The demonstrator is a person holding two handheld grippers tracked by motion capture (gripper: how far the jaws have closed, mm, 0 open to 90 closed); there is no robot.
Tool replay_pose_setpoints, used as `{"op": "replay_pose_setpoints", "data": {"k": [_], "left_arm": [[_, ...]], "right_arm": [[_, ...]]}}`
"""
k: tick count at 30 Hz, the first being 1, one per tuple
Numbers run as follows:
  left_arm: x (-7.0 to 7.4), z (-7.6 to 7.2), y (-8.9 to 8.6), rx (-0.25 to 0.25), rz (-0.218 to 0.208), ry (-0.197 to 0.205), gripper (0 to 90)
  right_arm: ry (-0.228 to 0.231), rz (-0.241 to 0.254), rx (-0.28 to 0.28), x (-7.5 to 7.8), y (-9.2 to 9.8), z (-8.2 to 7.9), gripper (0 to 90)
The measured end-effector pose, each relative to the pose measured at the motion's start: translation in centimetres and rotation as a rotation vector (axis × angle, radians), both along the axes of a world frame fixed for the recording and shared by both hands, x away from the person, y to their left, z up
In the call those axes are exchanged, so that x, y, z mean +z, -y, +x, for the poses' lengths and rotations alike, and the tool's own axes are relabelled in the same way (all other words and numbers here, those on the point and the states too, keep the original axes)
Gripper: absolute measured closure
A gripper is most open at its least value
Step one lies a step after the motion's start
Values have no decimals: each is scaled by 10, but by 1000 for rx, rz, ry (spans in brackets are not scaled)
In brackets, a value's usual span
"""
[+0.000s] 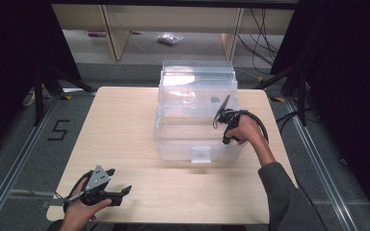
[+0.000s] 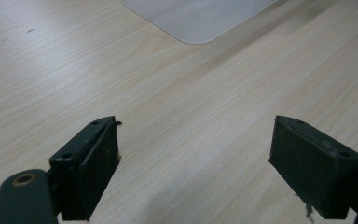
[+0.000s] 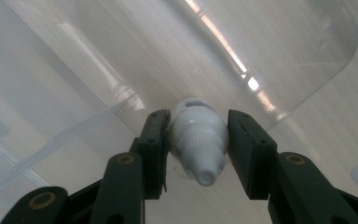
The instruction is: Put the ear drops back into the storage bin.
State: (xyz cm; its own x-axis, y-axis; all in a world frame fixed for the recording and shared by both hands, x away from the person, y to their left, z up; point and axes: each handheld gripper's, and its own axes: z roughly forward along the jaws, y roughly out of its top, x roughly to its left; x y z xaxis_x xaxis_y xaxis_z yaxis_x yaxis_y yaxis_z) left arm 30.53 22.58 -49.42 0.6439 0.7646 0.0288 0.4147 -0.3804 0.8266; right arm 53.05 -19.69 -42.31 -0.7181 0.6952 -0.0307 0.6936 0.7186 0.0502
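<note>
High view: clear plastic storage box (image 1: 197, 120) with its lid up sits toward the far edge of the light wooden table (image 1: 125, 130), a bit right of centre. Right gripper (image 1: 223, 111) reaches over the box's right wall, tips down inside. Left gripper (image 1: 118, 182) rests idle near the table's near left corner, well apart from the box.

Left gripper view: left gripper (image 2: 193, 154) jaws stand wide apart with nothing between them, bare wood below. A rounded corner of the clear box (image 2: 200, 18) shows at the top edge.

Right gripper view: right gripper (image 3: 198, 140) jaws are clamped on a small white plastic dropper bottle (image 3: 198, 140), one pad on each side of its body, nozzle cap pointing back toward the camera. Behind it is the box's transparent floor and rounded corner (image 3: 326, 56). Whether the bottle's base is touching the floor or hanging just above is hard to tell through the glare, probably just above.

Progress, as a judgement: the bottle is gripped and already inside the box, so the carry looks done. Left to do: set it down, open the jaws, pull the gripper out; possibly close the lid.
</note>
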Motion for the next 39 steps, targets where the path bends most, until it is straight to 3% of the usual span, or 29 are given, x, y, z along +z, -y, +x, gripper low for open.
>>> {"op": "replay_pose_setpoints", "data": {"k": [5,6,7,10,13,15,18,20,23,28,29,39], "left_arm": [[0,0,0,-4,2,-2,152],[0,0,0,-2,2,0,152],[0,0,0,-2,3,-1,152],[0,0,0,-2,3,-1,152],[0,0,0,-2,3,-1,152],[0,0,0,-2,3,-1,152],[0,0,0,-2,4,-1,152],[0,0,0,-2,4,-1,152],[0,0,0,-2,4,-1,152],[0,0,0,-2,5,-1,152],[-1,0,2,8,-20,2,152],[-1,0,1,7,-15,1,152]], "right_arm": [[-2,6,0,0,0,0,600],[17,-7,33,1,0,1,597],[5,-4,9,2,-1,0,572],[7,-11,3,4,-3,-1,460],[64,10,14,9,-2,-1,395],[59,17,-14,15,-4,-3,371],[104,48,16,20,0,-3,345],[94,48,-14,23,-2,-6,339],[114,82,2,30,-2,-10,333],[140,93,32,35,-1,-14,316],[148,94,48,36,-1,-15,312],[195,136,55,51,-2,-29,266]]}}
